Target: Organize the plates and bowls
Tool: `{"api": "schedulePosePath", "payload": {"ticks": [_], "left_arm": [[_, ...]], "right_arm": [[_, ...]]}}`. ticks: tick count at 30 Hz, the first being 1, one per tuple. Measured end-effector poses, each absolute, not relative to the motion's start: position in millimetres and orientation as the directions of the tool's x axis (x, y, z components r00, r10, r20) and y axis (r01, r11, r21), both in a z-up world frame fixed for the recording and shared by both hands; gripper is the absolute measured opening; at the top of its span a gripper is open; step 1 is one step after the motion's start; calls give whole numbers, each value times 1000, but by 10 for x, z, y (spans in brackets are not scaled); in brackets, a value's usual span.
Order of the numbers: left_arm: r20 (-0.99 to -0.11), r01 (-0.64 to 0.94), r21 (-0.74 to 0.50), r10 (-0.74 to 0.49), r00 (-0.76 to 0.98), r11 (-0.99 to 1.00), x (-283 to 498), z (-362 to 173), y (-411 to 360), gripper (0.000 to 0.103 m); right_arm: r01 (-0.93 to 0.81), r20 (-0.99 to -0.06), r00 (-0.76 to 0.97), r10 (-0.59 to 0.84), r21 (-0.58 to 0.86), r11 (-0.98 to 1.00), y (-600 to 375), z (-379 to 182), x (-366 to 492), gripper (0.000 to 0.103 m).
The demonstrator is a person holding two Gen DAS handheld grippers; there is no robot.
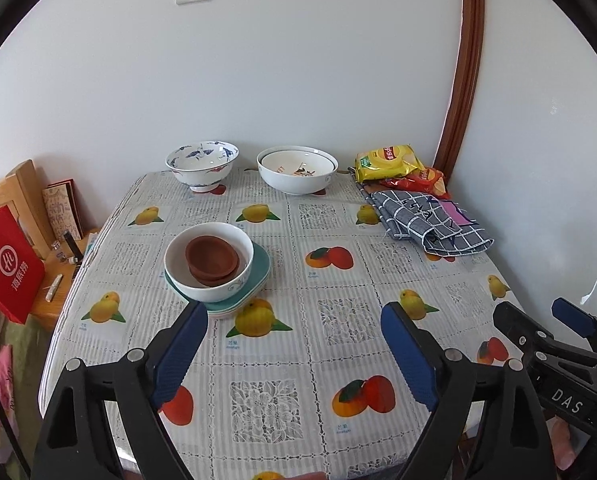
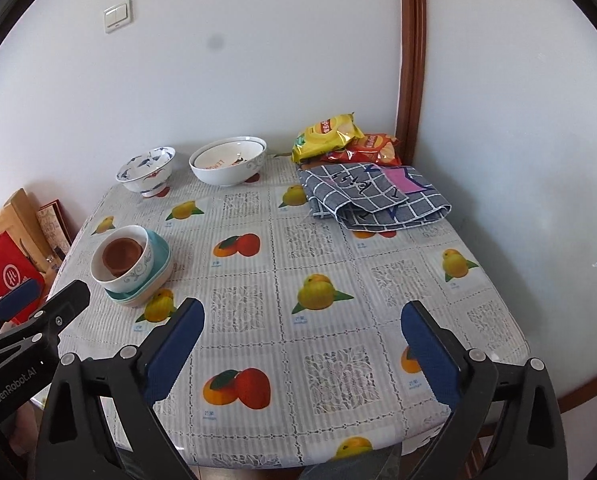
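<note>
On the table's left side stands a stack: brown clay dishes (image 1: pixel 213 260) (image 2: pixel 122 257) nested in a white bowl (image 1: pixel 218 286) (image 2: pixel 136 270), which sits on teal plates (image 1: pixel 258 276) (image 2: pixel 160 258). A blue-patterned bowl (image 1: pixel 202 164) (image 2: pixel 146 174) and a large white bowl (image 1: pixel 296 174) (image 2: pixel 228 166) with another bowl nested inside stand at the far edge by the wall. My left gripper (image 1: pixel 296 314) is open over the near tablecloth, just short of the stack, with nothing between its fingers. My right gripper (image 2: pixel 302 310) is open too, over the bare middle of the table.
Snack bags (image 1: pixel 390 162) (image 2: pixel 330 134) and a folded checked cloth (image 1: pixel 426 220) (image 2: pixel 374 196) lie at the far right corner. The fruit-print tablecloth (image 1: pixel 338 280) (image 2: pixel 338 260) covers the table. A red paper bag (image 1: pixel 8 264) and a wooden chair (image 1: pixel 22 188) stand left of it.
</note>
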State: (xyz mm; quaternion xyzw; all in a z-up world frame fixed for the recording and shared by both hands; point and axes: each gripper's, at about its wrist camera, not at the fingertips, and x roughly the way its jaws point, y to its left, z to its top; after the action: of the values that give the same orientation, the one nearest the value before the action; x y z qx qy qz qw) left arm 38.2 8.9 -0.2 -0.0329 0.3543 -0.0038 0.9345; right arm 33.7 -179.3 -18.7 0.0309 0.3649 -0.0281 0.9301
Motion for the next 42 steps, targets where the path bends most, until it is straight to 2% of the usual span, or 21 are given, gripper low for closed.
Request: {"api": "schedulePosePath", "payload": {"ticks": [19, 42], "left_arm": [[-654, -48, -18, 25, 756, 999, 121, -9, 86, 88], [-661, -39, -24, 13, 750, 999, 103, -27, 89, 88]], "right_arm": [[69, -668, 742, -47, 6, 998, -1698, -210, -7, 98], [80, -662, 748, -55, 7, 997, -1733, -186, -78, 98]]}}
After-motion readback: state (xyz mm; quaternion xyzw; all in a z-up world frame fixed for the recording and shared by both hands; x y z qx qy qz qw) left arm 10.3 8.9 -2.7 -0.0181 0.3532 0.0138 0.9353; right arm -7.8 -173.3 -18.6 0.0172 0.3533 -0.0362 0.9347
